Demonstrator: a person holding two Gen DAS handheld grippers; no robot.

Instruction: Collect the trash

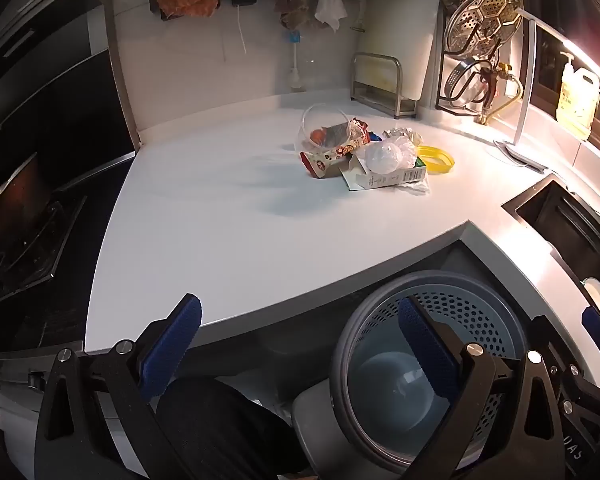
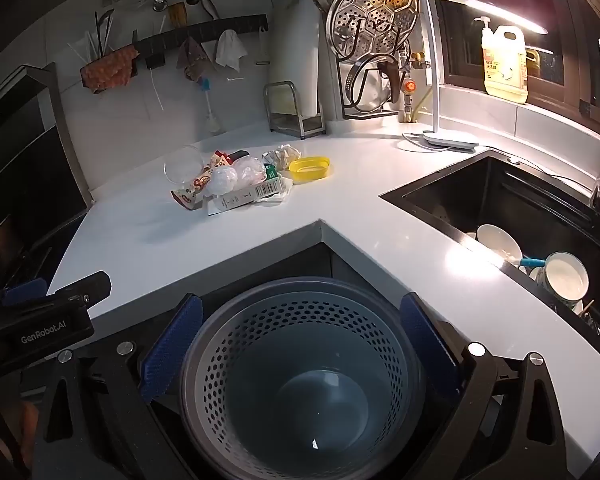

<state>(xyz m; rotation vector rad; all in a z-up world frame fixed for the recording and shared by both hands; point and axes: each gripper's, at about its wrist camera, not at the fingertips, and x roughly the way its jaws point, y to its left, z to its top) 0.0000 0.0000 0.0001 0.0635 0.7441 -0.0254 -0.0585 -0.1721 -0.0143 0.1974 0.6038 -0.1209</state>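
Observation:
A pile of trash lies on the white counter: a clear plastic cup, a red snack wrapper, a white carton, crumpled plastic, foil and a yellow lid. The pile also shows in the right wrist view. A grey perforated bin stands below the counter corner, empty; it also shows in the left wrist view. My left gripper is open and empty at the counter's front edge. My right gripper is open and empty, directly above the bin.
A black sink with bowls is at the right. A lamp, a steamer rack and a soap jug stand at the back. A stove is at the left. The left gripper's body shows at the right view's left edge.

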